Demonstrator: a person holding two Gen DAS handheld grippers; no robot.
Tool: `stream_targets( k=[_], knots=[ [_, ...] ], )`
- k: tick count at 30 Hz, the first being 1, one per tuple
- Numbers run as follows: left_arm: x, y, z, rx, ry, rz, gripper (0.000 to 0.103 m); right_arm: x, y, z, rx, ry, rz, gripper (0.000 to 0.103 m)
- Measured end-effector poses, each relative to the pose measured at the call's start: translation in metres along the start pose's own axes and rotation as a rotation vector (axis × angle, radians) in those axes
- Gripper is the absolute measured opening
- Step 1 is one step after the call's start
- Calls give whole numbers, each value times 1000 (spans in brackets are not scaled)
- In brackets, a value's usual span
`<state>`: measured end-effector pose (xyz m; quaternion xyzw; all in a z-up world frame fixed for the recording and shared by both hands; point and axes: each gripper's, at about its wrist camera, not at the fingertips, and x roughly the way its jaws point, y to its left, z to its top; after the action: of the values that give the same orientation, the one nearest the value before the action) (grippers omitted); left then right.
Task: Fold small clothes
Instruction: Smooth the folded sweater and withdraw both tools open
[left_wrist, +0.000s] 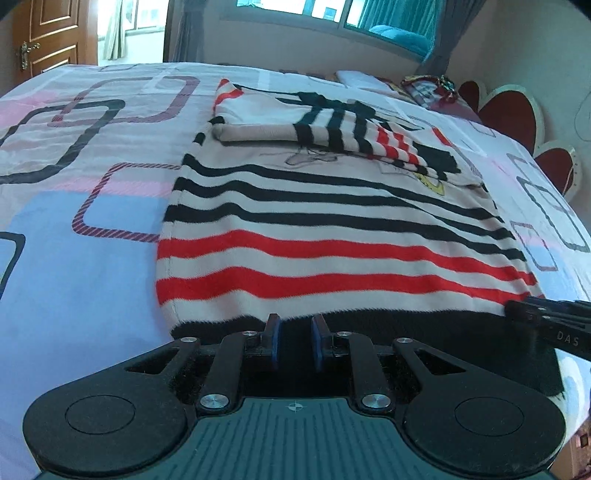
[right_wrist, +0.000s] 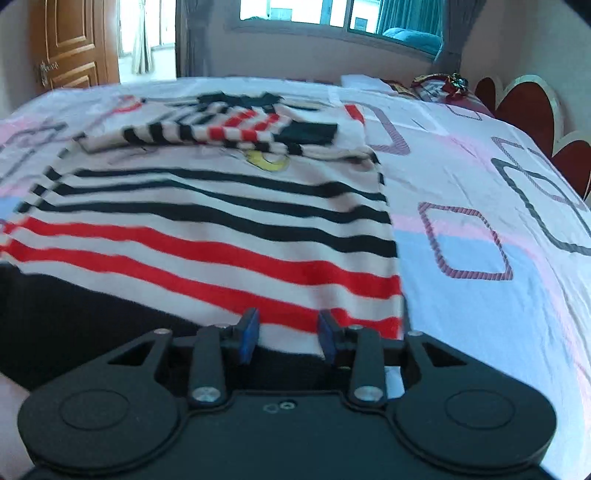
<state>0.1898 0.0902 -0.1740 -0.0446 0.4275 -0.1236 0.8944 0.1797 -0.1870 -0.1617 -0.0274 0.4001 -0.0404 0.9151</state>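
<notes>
The left gripper (left_wrist: 295, 341) sits nearest the lens at 6 o'clock of its view, its blue pads a narrow gap apart over the black hem band of the striped sweater (left_wrist: 332, 229); whether cloth is pinched between them I cannot tell. The right gripper (right_wrist: 288, 338) at 6 o'clock of its own view stands with pads wider apart, the hem's right corner lying between them, though the pads do not visibly press it.

The bed (left_wrist: 74, 258), covered in a pink, blue and white sheet with rounded squares, fills both views. The sweater lies flat on it, spreading from 6 toward 12 o'clock, black and red stripes across. Its sleeves (right_wrist: 221, 133) are folded in over the chest at 12 o'clock. Pillows (left_wrist: 424, 88) lie at 1 o'clock by the red headboard (left_wrist: 509, 110). No container shows
</notes>
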Motion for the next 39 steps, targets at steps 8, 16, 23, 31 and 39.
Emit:
stream_targets(
  k=[8,16,23,31,39],
  knots=[
    [-21,-13,-11,15,-76,52,103,-25,48,1,9,-33,178,40],
    [-6,0,-22,8,-8,79,102,-12,61,-13,-42,23,123,42],
    [-6,7,-32,36,-4,85,103,-18,39,-27,-44,17,59,45],
    [-11,12,-30,3,-19,52,89,-35,8,-27,28,7,21,48],
    [-11,15,-29,4,-4,3,88,-36,-32,-33,156,34,-38,56]
  ],
)
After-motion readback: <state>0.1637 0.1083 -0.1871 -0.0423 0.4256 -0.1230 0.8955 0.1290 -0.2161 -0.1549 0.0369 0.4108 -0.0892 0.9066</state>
